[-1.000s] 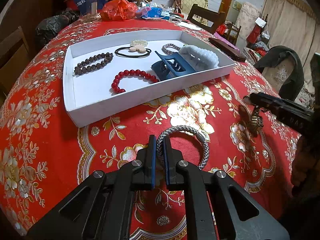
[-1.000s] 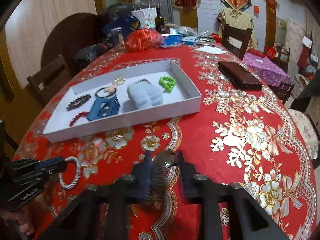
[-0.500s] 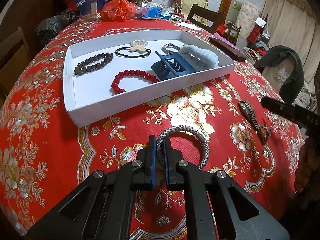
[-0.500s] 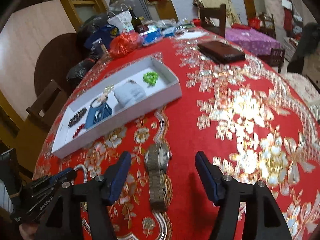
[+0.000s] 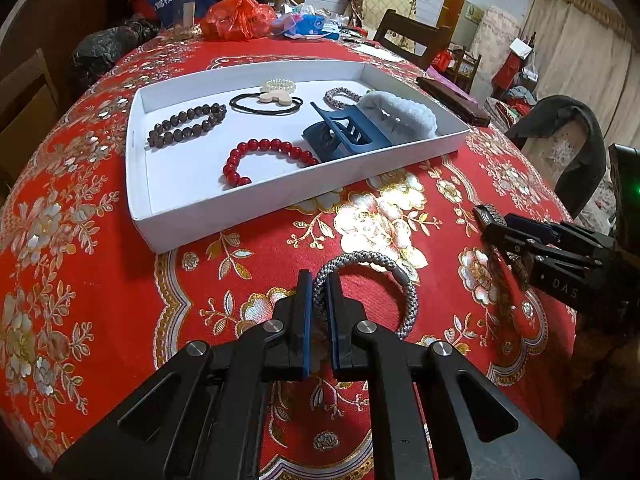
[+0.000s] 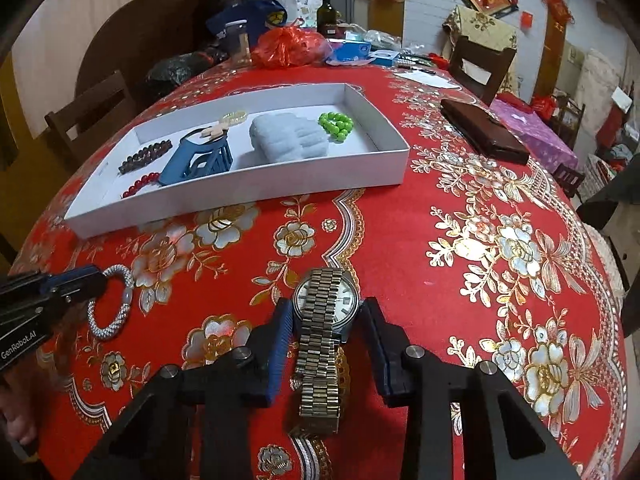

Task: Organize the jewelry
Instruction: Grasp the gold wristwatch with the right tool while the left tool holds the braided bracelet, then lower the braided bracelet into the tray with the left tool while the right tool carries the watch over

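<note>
My left gripper [image 5: 319, 286] is shut on a grey braided bracelet [image 5: 376, 276] that rests on the red tablecloth in front of the white tray [image 5: 280, 196]; it also shows in the right wrist view [image 6: 114, 300]. My right gripper [image 6: 326, 316] is open, its fingers on either side of a metal wristwatch [image 6: 324, 336] lying flat on the cloth. The tray [image 6: 256, 184] holds a red bead bracelet [image 5: 264, 158], a dark bead bracelet [image 5: 186, 124], a blue hair claw [image 5: 344, 136], a fluffy white band [image 5: 404, 114], hair ties and a green bead bracelet [image 6: 336, 126].
A dark brown wallet [image 6: 482, 130] lies right of the tray. Bags, a bottle [image 6: 327, 12] and a red plastic bag [image 6: 290, 46] crowd the far table edge. Wooden chairs stand around the round table.
The right gripper let the watch go onto the cloth, opened and drew back, then came down around it again. The left gripper has stayed still on the grey bracelet.
</note>
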Available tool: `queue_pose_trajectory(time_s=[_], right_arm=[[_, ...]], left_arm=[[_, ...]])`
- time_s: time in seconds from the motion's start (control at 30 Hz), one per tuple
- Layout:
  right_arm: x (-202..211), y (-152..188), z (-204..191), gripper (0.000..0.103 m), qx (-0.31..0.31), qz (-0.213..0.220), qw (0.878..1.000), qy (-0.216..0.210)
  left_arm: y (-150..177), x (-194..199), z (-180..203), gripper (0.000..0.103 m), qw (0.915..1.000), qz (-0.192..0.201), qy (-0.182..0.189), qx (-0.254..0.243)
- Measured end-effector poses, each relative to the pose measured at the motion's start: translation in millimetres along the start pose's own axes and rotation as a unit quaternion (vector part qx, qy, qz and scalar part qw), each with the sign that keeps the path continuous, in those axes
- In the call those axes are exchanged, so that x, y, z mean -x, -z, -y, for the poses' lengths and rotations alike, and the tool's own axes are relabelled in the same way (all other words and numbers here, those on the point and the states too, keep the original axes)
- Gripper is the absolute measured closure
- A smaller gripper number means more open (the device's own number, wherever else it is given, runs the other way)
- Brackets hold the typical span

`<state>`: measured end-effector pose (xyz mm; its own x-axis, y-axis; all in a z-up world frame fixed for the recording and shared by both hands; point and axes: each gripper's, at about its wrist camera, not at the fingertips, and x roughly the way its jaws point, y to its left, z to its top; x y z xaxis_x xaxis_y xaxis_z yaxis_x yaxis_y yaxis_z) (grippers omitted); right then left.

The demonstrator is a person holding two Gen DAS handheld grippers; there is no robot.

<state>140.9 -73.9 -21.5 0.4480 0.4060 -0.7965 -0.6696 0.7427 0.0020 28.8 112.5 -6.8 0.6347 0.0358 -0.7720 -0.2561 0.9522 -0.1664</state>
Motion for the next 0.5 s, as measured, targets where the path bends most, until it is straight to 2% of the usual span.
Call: queue_pose_trajectory(time_s=[0.1,0.27,0.5], right_arm=[[2.7,0.4,3.3,0.072,-0.013,0.004,1.000,0.003],[27.8,-0.9,5.4,0.072,-0.039,0.035,0.998,-0.025],[50.1,-2.0,-0.7,0.072,-0.042,0.064,0.996,-0.044]], left_arm=[[0.0,0.2,0.1,0.098,1.0000,0.000,0.000,0.000],[0.1,0.3,0.5,0.098,1.0000,0.000,-0.003,-0.003],[-0.5,1.6,1.1,0.098,1.0000,0.004,0.007,-0.001]])
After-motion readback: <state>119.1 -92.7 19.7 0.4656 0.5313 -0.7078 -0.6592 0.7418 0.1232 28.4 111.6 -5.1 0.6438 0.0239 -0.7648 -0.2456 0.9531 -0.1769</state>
